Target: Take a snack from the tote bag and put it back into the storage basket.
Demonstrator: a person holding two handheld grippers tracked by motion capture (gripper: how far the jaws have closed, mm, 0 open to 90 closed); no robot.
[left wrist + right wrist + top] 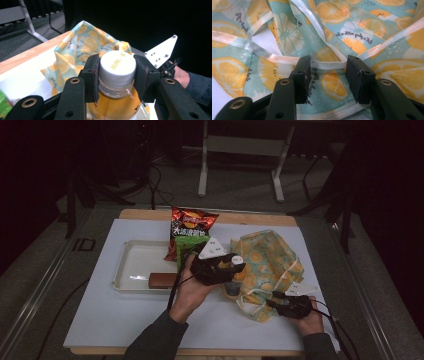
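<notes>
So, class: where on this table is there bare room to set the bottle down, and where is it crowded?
Free: the white mat in front of the tray, and most of the tray beside the brown block. Also the mat's far left corner. Crowded: the middle and right, where the chip bag, green pack, fruit-print bag and both tools sit, the left tool gripping the bottle.

The left hand-held gripper point(117, 75) clamps its two black jaws on the white cap point(117, 65) of a bottle of orange drink point(112, 106). Behind it a lemon-print bag point(80, 47) lies crumpled on the white desk point(22, 77). At right, the other hand-held gripper's grey plate point(161, 51) shows beside a hand point(180, 75).
</notes>
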